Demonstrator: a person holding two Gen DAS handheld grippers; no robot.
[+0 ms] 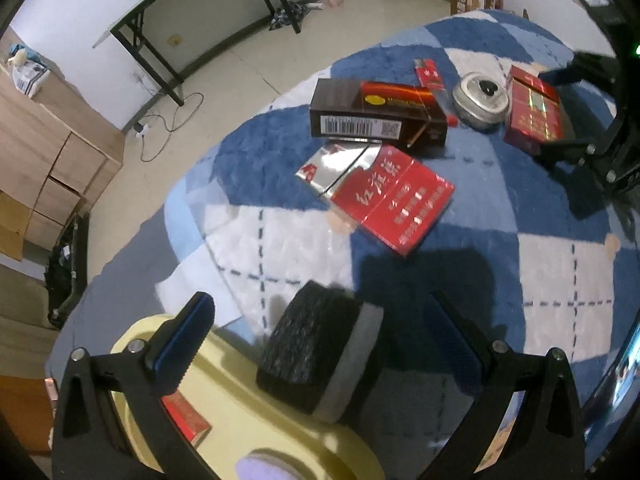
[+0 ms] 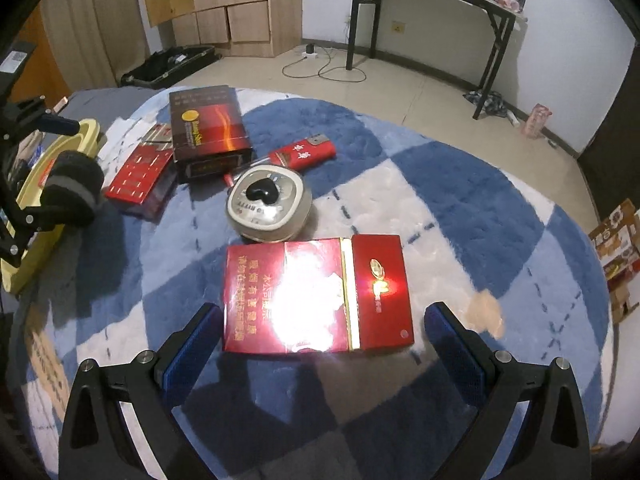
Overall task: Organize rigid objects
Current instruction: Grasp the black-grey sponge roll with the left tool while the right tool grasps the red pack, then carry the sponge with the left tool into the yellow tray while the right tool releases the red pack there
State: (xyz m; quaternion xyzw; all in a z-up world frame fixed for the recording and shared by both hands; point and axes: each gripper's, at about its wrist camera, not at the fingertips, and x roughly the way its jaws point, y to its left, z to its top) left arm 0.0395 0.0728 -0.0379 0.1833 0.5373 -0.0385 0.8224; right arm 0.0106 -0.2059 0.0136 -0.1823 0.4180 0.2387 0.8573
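My left gripper [image 1: 320, 336] is open, and a black and grey eraser block [image 1: 320, 350] sits between its fingers over the rim of a yellow tray [image 1: 256, 420], untouched by the pads. A small red box [image 1: 186, 420] lies in the tray. On the blue and white rug lie an open red cigarette pack [image 1: 384, 196], a dark brown carton [image 1: 376, 114], a round silver tin [image 1: 480, 102], a small red lighter box [image 1: 430, 74] and a large red box [image 1: 532, 110]. My right gripper [image 2: 322, 324] is open around that large red box [image 2: 316, 294].
The rug [image 2: 440, 184] covers a round surface with tile floor beyond. A black-legged desk [image 2: 432, 8] and wooden cabinets [image 2: 224, 4] stand by the wall. Cardboard boxes [image 2: 616, 248] sit at the right. A paper sheet [image 1: 200, 292] lies beside the tray.
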